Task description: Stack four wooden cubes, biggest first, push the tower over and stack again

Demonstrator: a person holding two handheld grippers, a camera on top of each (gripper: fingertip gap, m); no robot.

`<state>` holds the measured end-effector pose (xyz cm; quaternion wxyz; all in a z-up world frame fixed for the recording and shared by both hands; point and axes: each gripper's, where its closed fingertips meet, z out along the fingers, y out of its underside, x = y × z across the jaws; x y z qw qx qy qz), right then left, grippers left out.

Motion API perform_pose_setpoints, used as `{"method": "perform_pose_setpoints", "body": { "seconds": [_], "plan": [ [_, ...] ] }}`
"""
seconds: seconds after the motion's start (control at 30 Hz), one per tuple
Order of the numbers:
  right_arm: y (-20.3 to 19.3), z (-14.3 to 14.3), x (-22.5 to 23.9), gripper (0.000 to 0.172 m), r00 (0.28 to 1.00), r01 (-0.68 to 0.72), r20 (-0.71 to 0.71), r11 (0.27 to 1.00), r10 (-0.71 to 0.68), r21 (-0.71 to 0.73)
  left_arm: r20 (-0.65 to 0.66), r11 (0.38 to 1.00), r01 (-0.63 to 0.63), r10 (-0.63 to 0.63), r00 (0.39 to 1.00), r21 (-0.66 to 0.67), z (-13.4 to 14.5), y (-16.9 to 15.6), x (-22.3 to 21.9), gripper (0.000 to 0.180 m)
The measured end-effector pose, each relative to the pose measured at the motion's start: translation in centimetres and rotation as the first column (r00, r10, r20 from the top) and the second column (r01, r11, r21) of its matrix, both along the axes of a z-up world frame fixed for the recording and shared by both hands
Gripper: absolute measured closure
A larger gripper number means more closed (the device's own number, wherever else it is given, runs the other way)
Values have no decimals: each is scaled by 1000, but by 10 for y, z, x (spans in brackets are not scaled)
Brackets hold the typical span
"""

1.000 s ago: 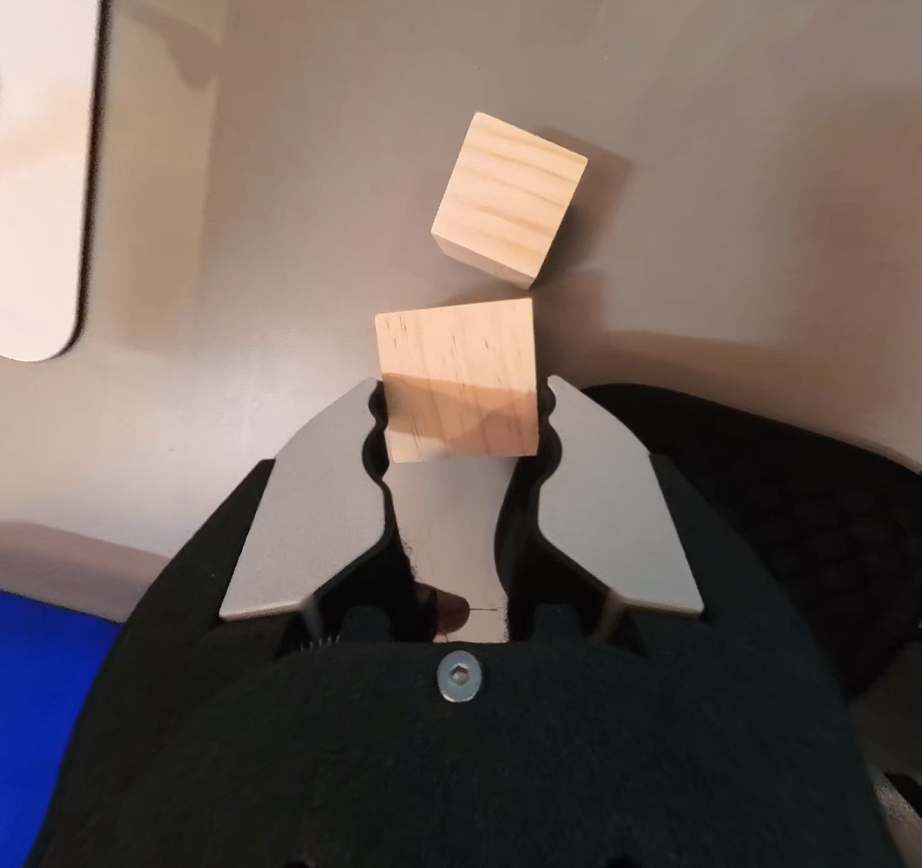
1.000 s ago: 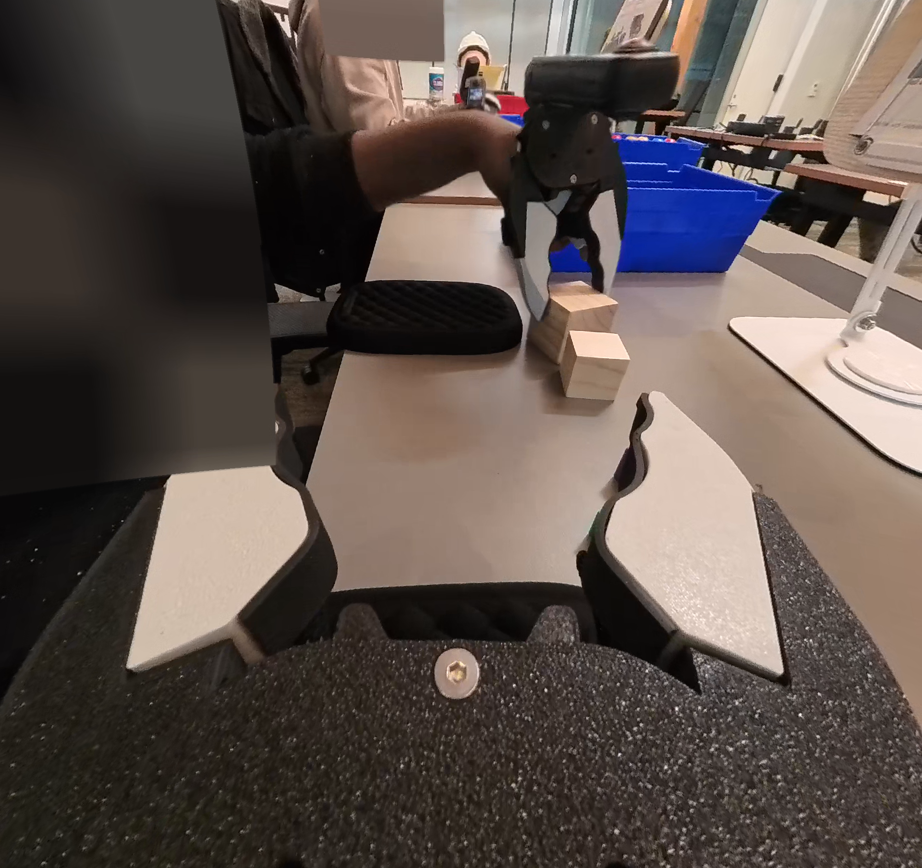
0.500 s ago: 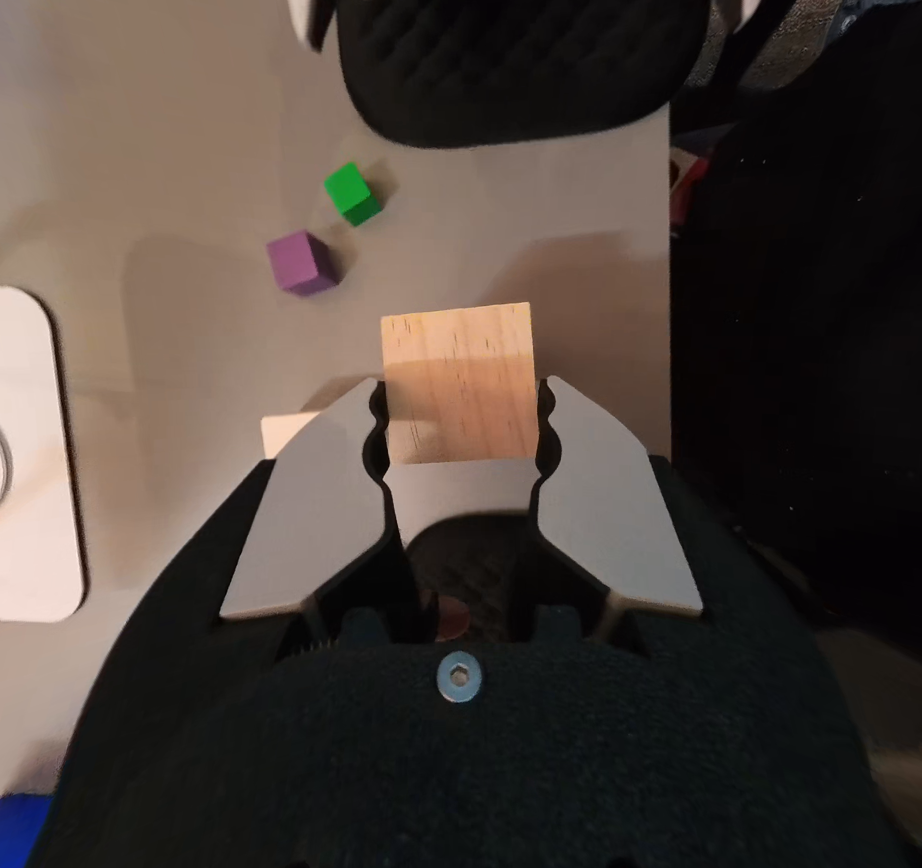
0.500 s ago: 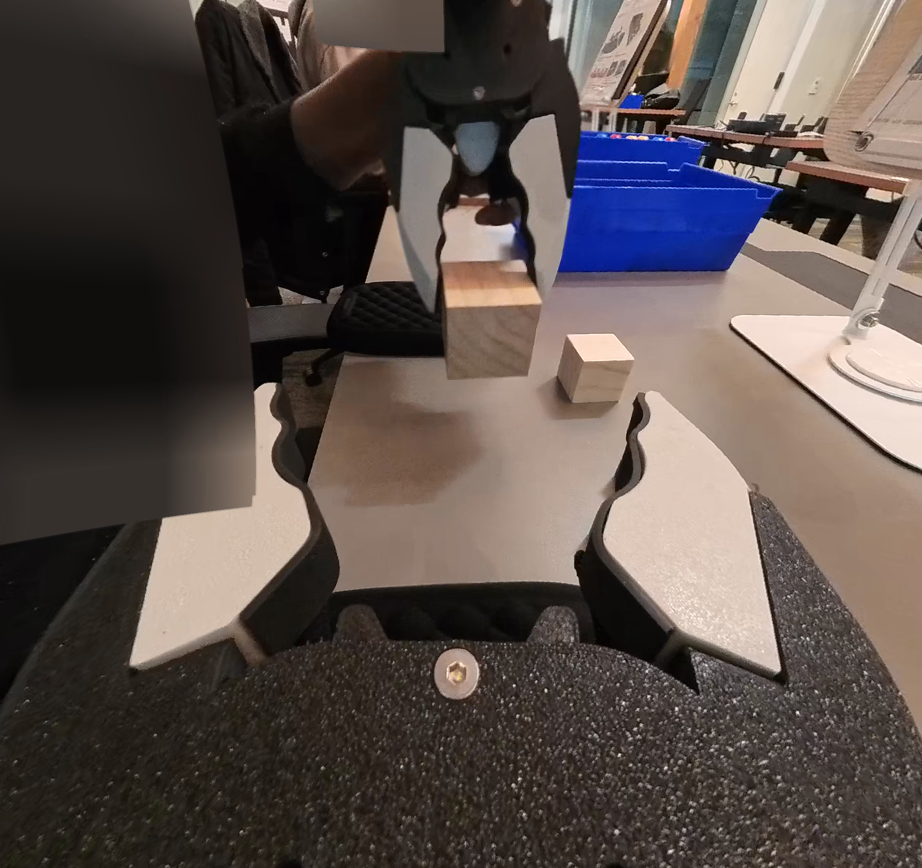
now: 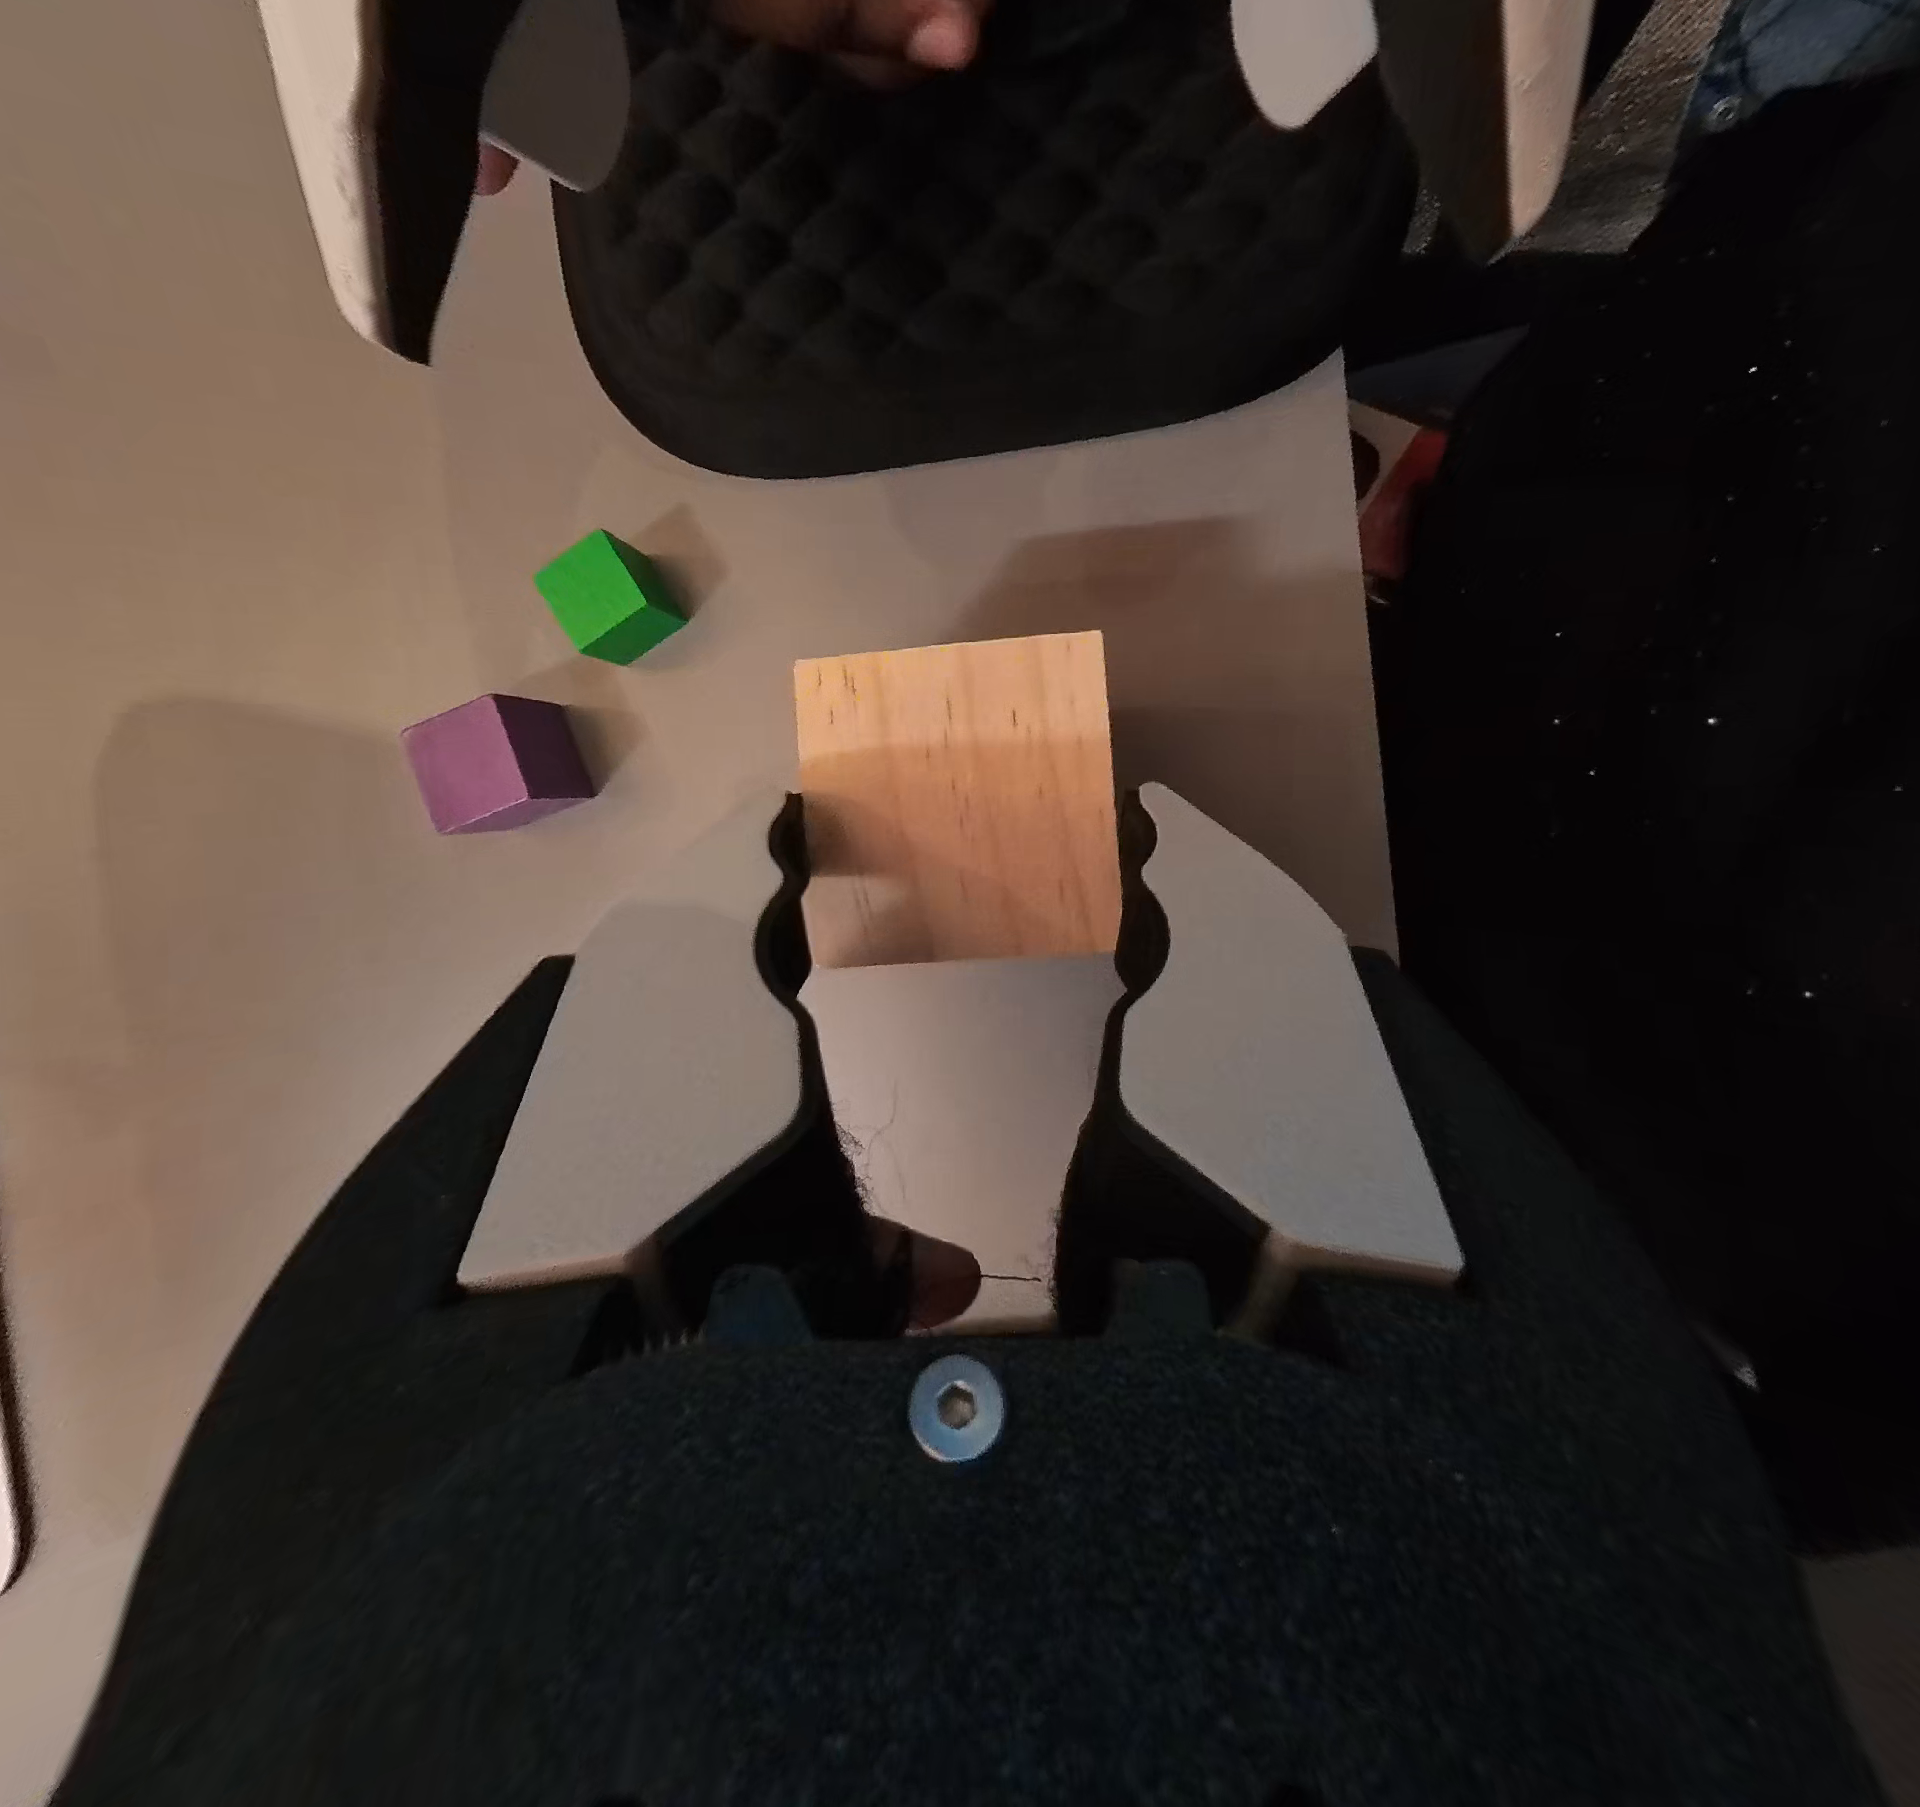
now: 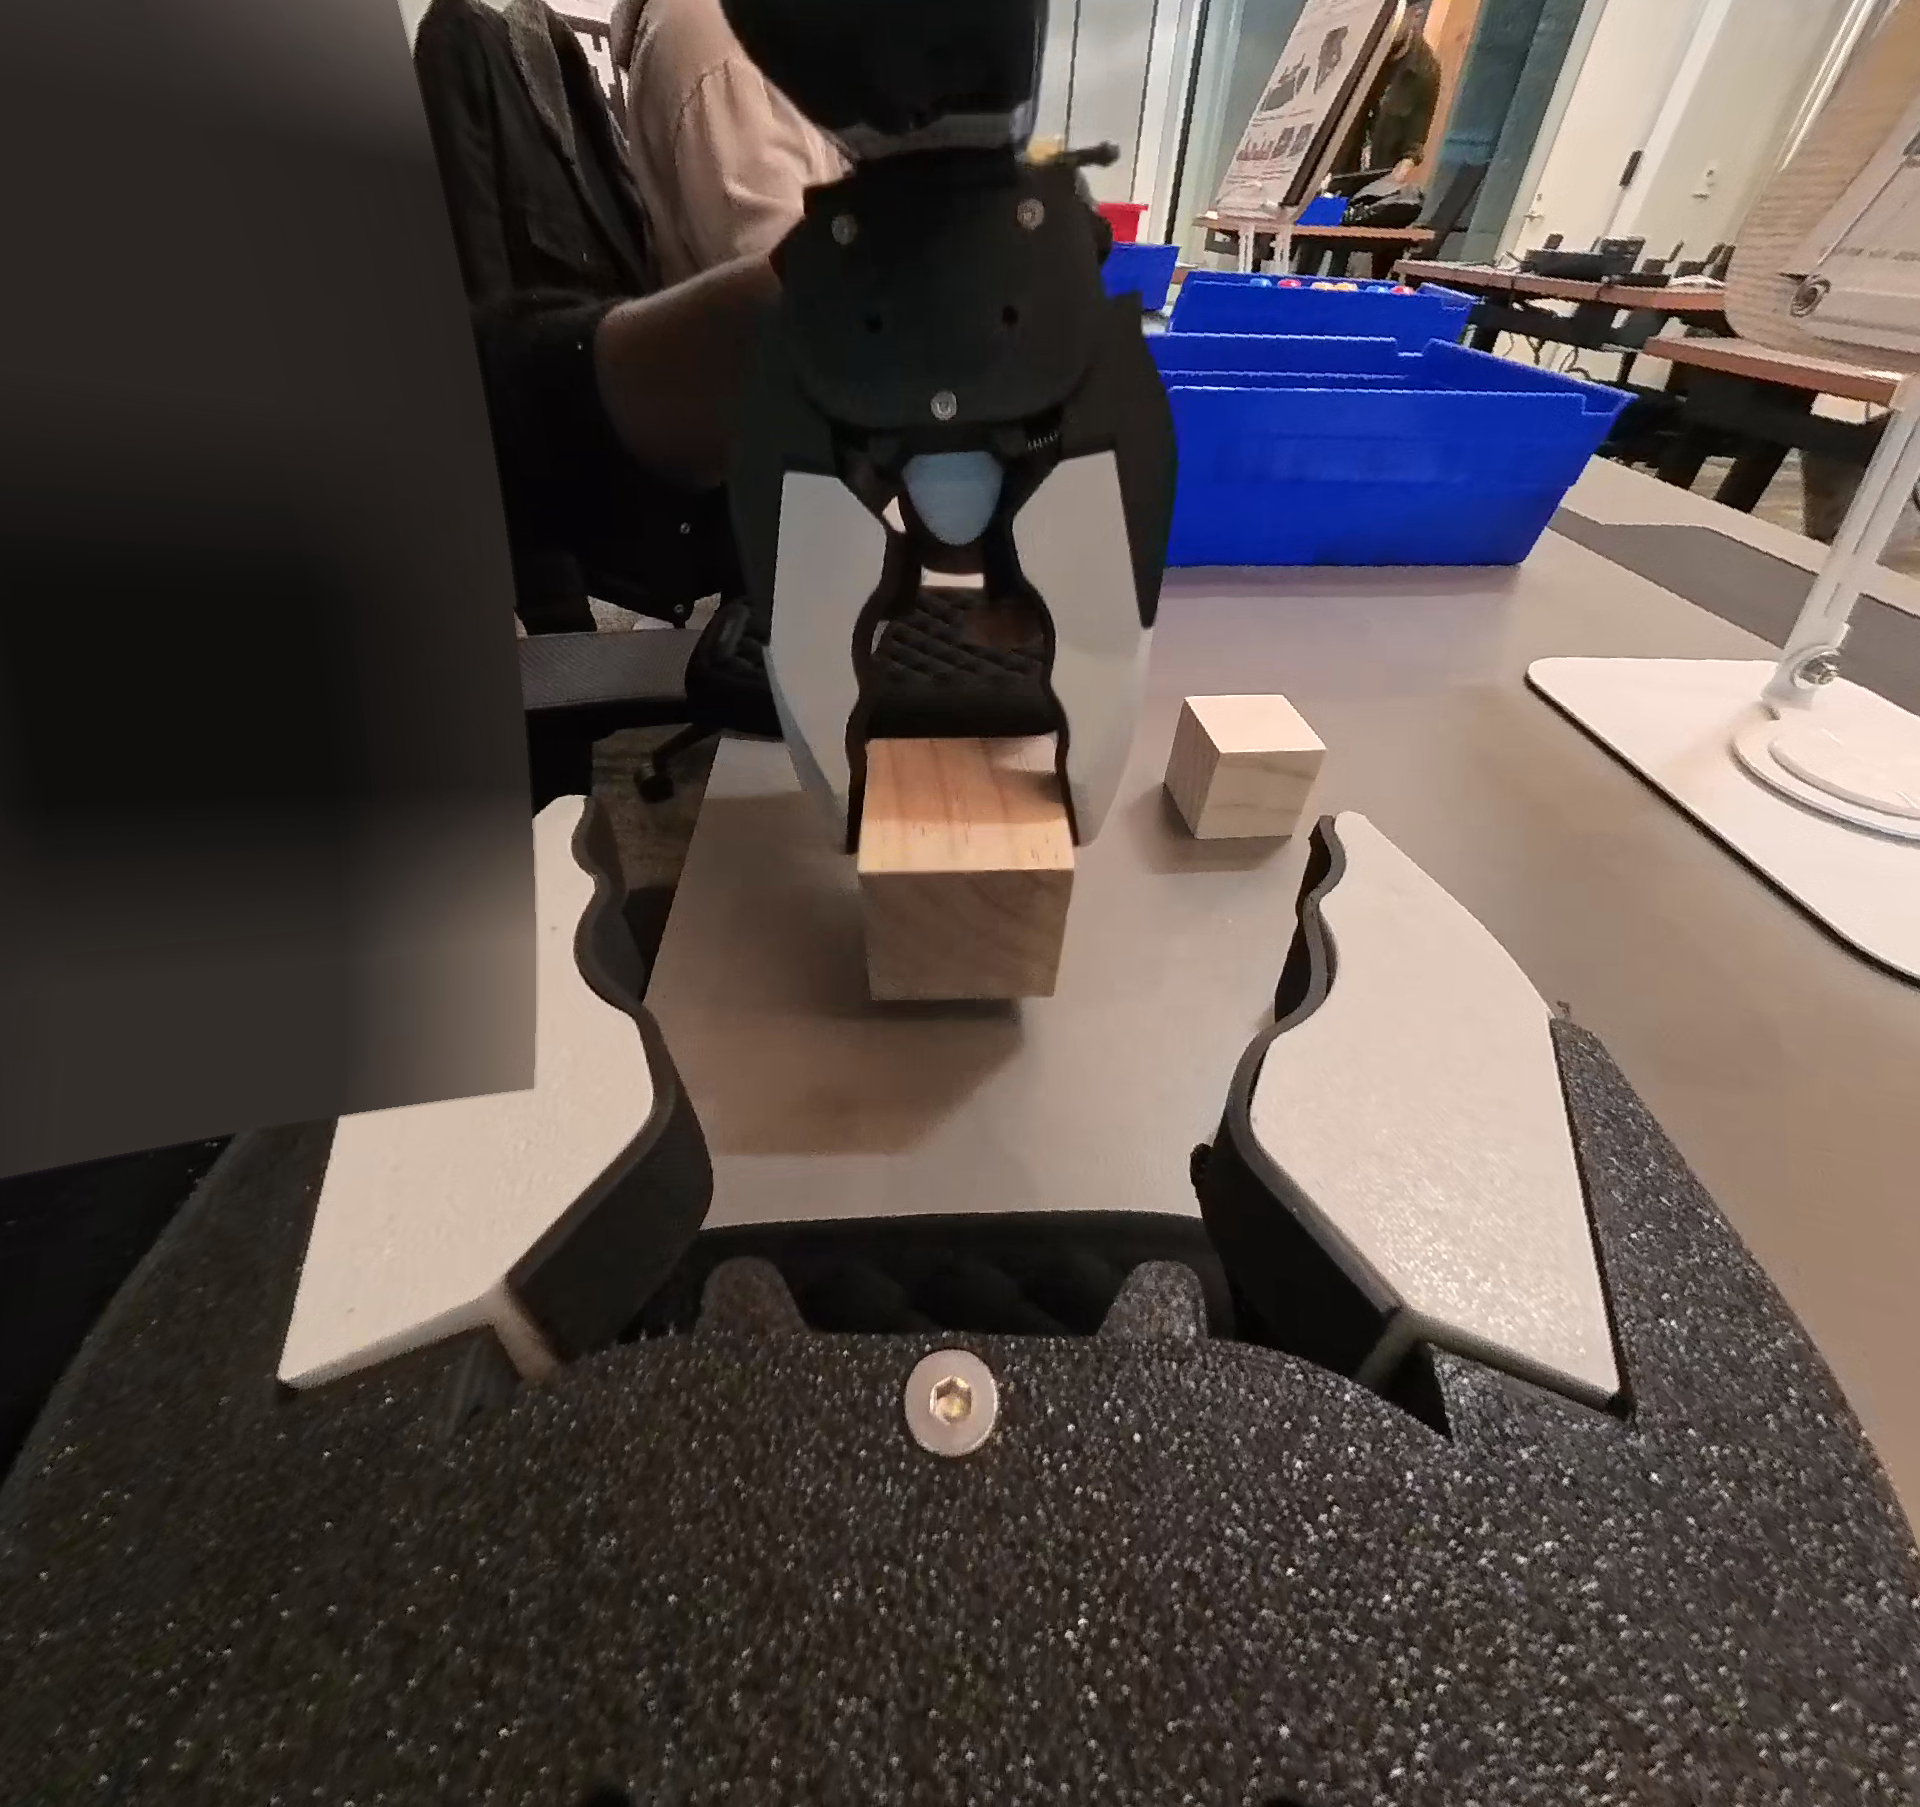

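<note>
- Your left tool [image 5: 961,822] is clamped on a large plain wooden cube [image 5: 956,801]; both black pads press flat against its opposite sides.
- In the right wrist view that same cube [image 6: 961,884] hangs from the left tool [image 6: 961,791] with its lower half below the fingertips, close above the grey worktop [image 6: 1455,926] over its own shadow; you cannot tell whether it touches the surface.
- Your right tool [image 6: 956,936] has its fingers spread wide apart with nothing between the pads; the held cube sits just ahead of them, roughly centred in the gap.
- A second, paler wooden cube [image 6: 1242,765] rests on the worktop, just beyond your right tool's right-hand fingertip and apart from the held cube.
- In the left wrist view a green cube [image 5: 611,597] and a purple cube [image 5: 497,762] lie on the worktop [image 5: 260,614] to the left of the held cube, near each other but not touching.
- A black quilted pad [image 5: 935,251] sits at the worktop edge beyond them, with the right tool's white fingers [image 5: 332,116] over it.
- Blue bins [image 6: 1371,448] stand farther back on the worktop, and a white stand base [image 6: 1766,770] lies to the right.
</note>
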<state>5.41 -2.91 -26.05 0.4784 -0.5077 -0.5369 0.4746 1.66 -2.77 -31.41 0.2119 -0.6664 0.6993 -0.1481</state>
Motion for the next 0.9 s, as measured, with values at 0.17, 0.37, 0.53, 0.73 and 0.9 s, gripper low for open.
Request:
{"method": "perform_pose_setpoints", "body": {
  "seconds": [0.17,0.37,0.53,0.73,0.9],
  "plan": [
    [0,0,0,52,1000,-1,2,1000,1,-1,17,1000,-3,3,1000,-4,-5,1,1,123],
    [0,0,0,52,1000,0,2,1000,0,0,35,1000,-4,5,999,-8,-9,1,1,123],
    [0,-1,0,52,1000,-1,3,1000,1,1,22,1000,-10,10,1000,-7,-13,1,-3,123],
    [0,0,0,53,1000,0,2,1000,0,2,-5,999,9,-9,1000,-40,-13,-4,-5,106],
    [0,1,1,53,1000,-3,-9,1000,3,-2,14,997,-6,7,1000,-79,15,-1,-20,92]
  ]
}}
